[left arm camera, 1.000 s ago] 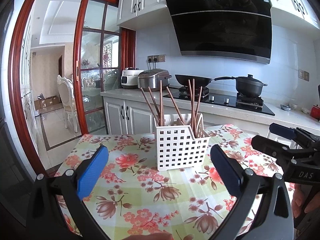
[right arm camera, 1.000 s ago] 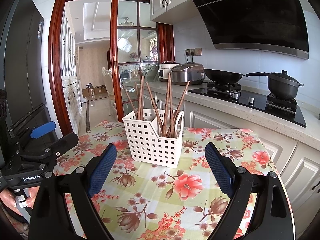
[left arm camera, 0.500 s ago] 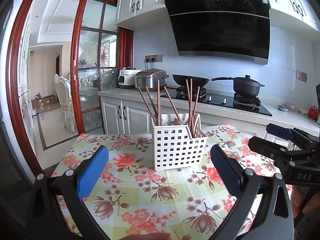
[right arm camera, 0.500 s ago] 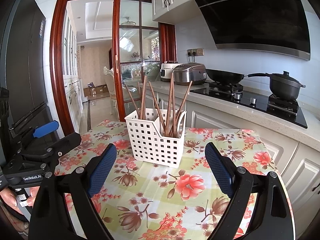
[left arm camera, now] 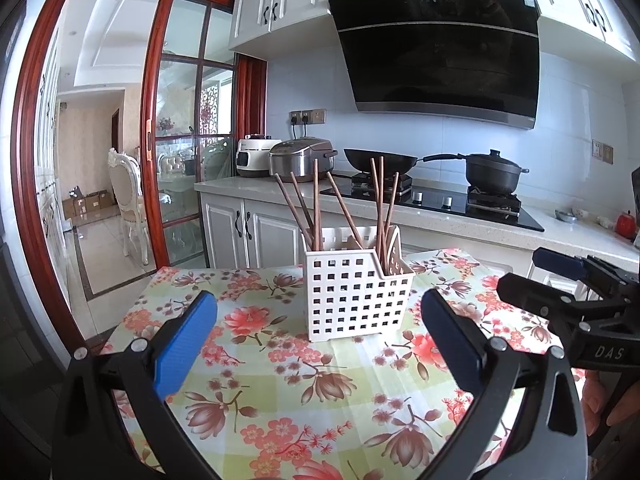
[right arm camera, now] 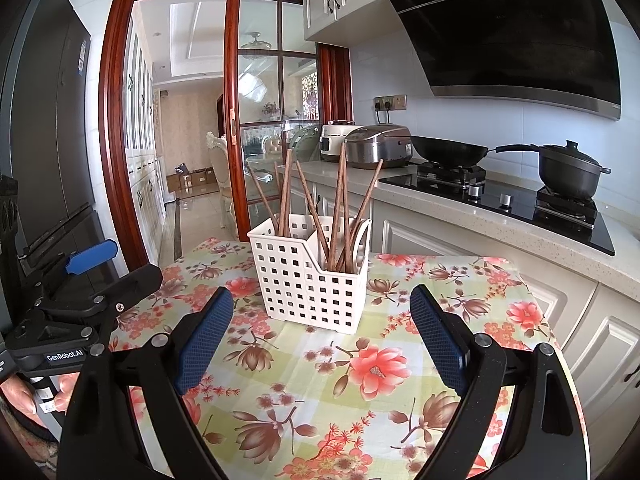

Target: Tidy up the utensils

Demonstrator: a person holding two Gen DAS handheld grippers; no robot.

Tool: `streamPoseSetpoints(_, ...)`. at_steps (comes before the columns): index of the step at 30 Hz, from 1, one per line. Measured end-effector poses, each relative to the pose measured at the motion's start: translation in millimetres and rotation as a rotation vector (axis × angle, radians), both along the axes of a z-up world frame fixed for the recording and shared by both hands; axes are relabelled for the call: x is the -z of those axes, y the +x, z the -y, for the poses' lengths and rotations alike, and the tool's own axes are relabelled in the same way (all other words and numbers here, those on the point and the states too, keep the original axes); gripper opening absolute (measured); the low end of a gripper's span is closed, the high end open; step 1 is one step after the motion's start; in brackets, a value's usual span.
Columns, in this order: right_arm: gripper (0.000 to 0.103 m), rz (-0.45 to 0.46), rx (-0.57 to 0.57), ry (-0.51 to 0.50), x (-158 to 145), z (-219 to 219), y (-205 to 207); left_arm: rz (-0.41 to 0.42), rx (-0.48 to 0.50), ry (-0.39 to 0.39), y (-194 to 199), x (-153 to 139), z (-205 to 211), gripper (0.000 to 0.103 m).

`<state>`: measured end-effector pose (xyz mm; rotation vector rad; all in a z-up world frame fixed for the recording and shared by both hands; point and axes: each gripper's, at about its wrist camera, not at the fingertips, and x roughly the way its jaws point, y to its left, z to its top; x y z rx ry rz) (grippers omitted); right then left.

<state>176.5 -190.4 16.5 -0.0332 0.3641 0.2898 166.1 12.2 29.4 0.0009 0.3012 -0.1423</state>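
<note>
A: Where do we stand?
B: Both claws wide, empty. Chopsticks (left arm camera: 316, 204) upright in white caddy (left arm camera: 352, 292) at 12 o'clock of left gripper (left arm camera: 320, 344); 11 o'clock of right gripper (right arm camera: 320, 332). We're roughly equidistant.

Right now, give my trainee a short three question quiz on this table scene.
1. True or false: the basket stands upright on the table.
2. What sticks up out of the basket? A) spoons B) chopsticks C) forks
3. Are the left gripper and right gripper open or shut?

Key: 1 true. 2 B. 3 both open, nothing between their fingers.
</note>
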Motion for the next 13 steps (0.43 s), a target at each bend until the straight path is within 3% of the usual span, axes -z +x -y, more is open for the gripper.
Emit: streamPoseSetpoints(13, 0.085, -0.001, 0.004, 0.004, 1.0, 0.9, -0.9, -0.017, -0.006, -0.006, 4.3, 2.8, -4.5, 0.099)
